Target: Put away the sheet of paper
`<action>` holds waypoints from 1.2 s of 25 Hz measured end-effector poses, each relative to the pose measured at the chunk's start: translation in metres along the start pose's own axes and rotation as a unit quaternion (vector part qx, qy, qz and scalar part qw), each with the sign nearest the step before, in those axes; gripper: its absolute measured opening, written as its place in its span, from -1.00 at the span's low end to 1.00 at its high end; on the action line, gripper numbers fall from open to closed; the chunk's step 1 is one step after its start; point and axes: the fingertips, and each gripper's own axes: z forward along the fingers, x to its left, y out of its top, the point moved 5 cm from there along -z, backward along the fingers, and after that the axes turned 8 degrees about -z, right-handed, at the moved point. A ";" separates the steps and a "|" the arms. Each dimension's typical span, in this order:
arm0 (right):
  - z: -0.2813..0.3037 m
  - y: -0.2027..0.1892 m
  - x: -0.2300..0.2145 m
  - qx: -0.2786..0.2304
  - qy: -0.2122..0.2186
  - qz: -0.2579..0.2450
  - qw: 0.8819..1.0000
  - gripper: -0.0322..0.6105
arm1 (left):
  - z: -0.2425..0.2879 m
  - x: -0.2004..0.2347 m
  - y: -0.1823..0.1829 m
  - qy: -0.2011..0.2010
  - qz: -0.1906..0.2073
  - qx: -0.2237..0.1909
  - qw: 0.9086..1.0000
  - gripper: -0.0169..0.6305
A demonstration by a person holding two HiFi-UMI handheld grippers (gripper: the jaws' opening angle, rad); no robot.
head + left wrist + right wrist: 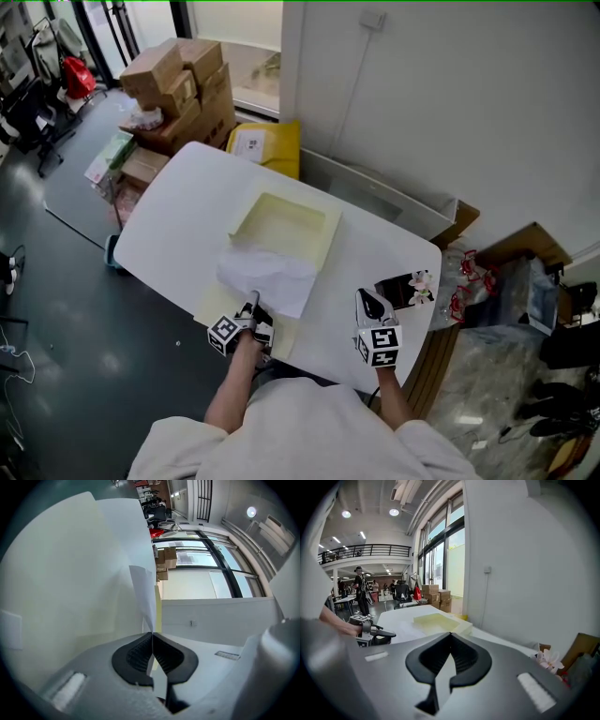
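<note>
The white sheet of paper [268, 276] lies rumpled on the white table [178, 216], its far part resting against the near rim of an open pale yellow box [281, 228]. My left gripper [253, 309] is shut on the sheet's near edge. In the left gripper view the paper [142, 590] rises straight out of the closed pads [140, 653]. My right gripper [367, 305] hovers over the table to the right, shut, with nothing in it. In the right gripper view its jaws [450, 638] meet, and the box [436, 620] and the left gripper [370, 634] show beyond.
A flat pale yellow piece [223, 302] lies under the paper near the table's front edge. A dark card with flowers [408, 288] sits by the right gripper. Cardboard boxes [183, 84] and a yellow parcel [267, 145] stand beyond the table's far end.
</note>
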 end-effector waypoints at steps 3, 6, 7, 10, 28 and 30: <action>0.000 -0.001 0.001 0.005 -0.003 0.000 1.000 -0.90 | 0.014 -0.003 0.002 0.001 0.000 0.005 1.000 -0.94; 0.000 -0.003 0.001 0.012 -0.007 0.002 1.000 -0.90 | 0.028 -0.005 0.004 0.002 0.003 0.009 1.000 -0.94; -0.001 -0.004 0.000 0.013 -0.009 0.003 1.000 -0.90 | 0.033 -0.004 0.004 0.003 0.004 0.011 1.000 -0.94; -0.001 -0.005 -0.002 0.017 -0.018 0.007 1.000 -0.90 | 0.049 -0.006 0.005 0.006 0.005 0.016 1.000 -0.94; -0.005 -0.021 -0.025 0.047 -0.058 0.028 0.997 -0.90 | 0.121 -0.014 -0.003 0.025 0.007 0.013 1.000 -0.94; -0.006 -0.023 -0.028 0.050 -0.061 0.030 0.996 -0.90 | 0.129 -0.014 -0.004 0.028 0.009 0.010 1.000 -0.94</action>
